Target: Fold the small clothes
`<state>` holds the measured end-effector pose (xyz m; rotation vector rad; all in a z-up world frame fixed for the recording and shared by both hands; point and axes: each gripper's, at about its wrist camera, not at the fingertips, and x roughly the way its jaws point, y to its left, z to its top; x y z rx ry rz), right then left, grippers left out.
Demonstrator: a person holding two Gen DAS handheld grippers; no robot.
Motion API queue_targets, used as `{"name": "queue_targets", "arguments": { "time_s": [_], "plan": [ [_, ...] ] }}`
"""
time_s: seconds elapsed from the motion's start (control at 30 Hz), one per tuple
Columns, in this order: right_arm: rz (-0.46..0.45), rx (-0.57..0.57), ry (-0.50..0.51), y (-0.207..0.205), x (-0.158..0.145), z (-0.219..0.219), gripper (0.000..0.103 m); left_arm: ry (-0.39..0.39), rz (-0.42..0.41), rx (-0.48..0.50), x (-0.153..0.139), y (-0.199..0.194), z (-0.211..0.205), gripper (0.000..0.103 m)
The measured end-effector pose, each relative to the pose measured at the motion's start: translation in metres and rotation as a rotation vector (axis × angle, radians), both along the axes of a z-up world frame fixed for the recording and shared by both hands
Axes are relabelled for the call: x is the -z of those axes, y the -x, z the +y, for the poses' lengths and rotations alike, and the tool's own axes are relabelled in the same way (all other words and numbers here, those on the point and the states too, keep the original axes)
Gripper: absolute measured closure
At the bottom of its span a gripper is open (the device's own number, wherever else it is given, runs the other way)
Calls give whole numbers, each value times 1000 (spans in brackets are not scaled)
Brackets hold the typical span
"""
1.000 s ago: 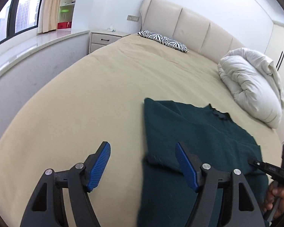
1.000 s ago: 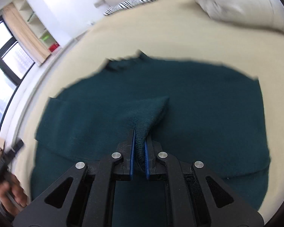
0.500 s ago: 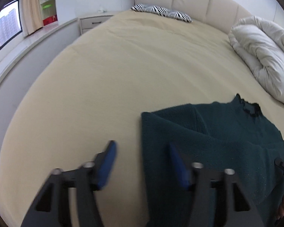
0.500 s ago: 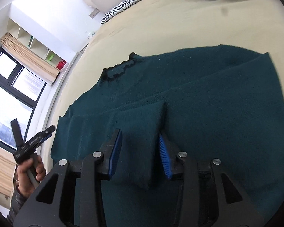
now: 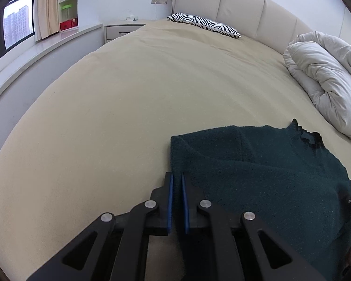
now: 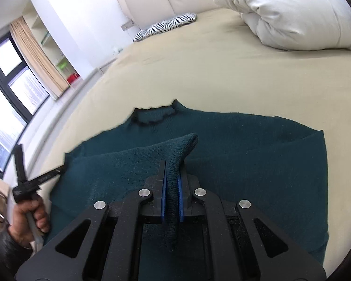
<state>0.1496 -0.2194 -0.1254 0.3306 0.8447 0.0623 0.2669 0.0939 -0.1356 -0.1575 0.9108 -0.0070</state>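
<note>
A dark green knitted sweater (image 5: 257, 178) lies flat on the beige bed, collar toward the headboard. It also shows in the right wrist view (image 6: 245, 154). My left gripper (image 5: 177, 182) is shut on the sweater's left edge, with dark fabric between the blue pads. My right gripper (image 6: 172, 171) is shut on a folded sleeve end (image 6: 177, 149), which lies across the sweater's body. The left gripper with the hand that holds it (image 6: 28, 187) shows at the left of the right wrist view.
The beige bed sheet (image 5: 128, 93) stretches far to the left and ahead. A rolled white duvet (image 5: 323, 82) lies at the right, a zebra pillow (image 5: 203, 24) by the headboard. A nightstand (image 5: 121, 29) and a window ledge (image 5: 35, 51) stand left of the bed.
Both grippers were open half a second ago and have closed. The left one closed on the sweater's left edge, the right one on the folded sleeve end.
</note>
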Motion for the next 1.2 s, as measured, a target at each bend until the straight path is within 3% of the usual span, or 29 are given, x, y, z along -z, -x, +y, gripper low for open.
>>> {"name": "queue_targets", "arguments": {
  "time_s": [0.03, 0.1, 0.17, 0.3, 0.4, 0.5, 0.57, 0.63, 0.67, 0.7, 0.73, 0.83, 0.87, 0.97, 1.0, 1.03, 1.13, 1.2],
  "plan": [
    [74, 9, 17, -9, 22, -3, 97, -5, -1, 0, 1, -1, -1, 94],
    [61, 24, -54, -9, 34, -12, 97, -7, -1, 3, 1, -1, -1, 94],
    [52, 48, -98, -5, 30, -15, 97, -12, 1, 4, 3, -1, -3, 94],
    [47, 41, -55, -2, 19, -8, 97, -12, 2, 5, 4, -1, -4, 94],
    [69, 45, -66, -6, 30, -13, 97, 14, 5, 2, 3, -1, 0, 91],
    [63, 56, -178, -3, 34, -26, 96, 90, 8, -17, -5, 6, 15, 85],
    [68, 78, -211, 3, 30, -30, 89, 119, -6, -30, -15, 16, 22, 82],
    [65, 100, -218, 12, 23, -33, 78, 126, -32, -28, -27, 29, 24, 68],
    [45, 114, -236, 19, 18, -35, 73, 119, -29, -23, -29, 33, 22, 52],
    [27, 121, -249, 25, 14, -36, 64, 103, -13, -10, -29, 37, 18, 44],
    [13, 123, -257, 30, 11, -35, 56, 70, 8, 12, -27, 41, 12, 44],
    [60, 79, -233, 35, 12, -21, 51, -62, 42, 55, -15, 52, -7, 43],
    [87, 64, -206, 34, 16, -15, 51, -83, 50, 62, -9, 53, -10, 46],
    [87, 44, -105, 33, 22, 0, 53, -65, 53, 69, -2, 53, -7, 88],
    [90, 45, -82, 33, 23, 2, 65, -60, 53, 75, -2, 53, -7, 93],
    [108, 43, -62, 31, 23, 4, 84, -70, 50, 79, -2, 53, -9, 94],
    [114, 36, -49, 32, 19, 4, 96, -90, 38, 90, -3, 57, -12, 95],
    [102, 37, -18, 33, 13, 9, 96, -80, 34, 90, 0, 59, -10, 95]
  ]
}}
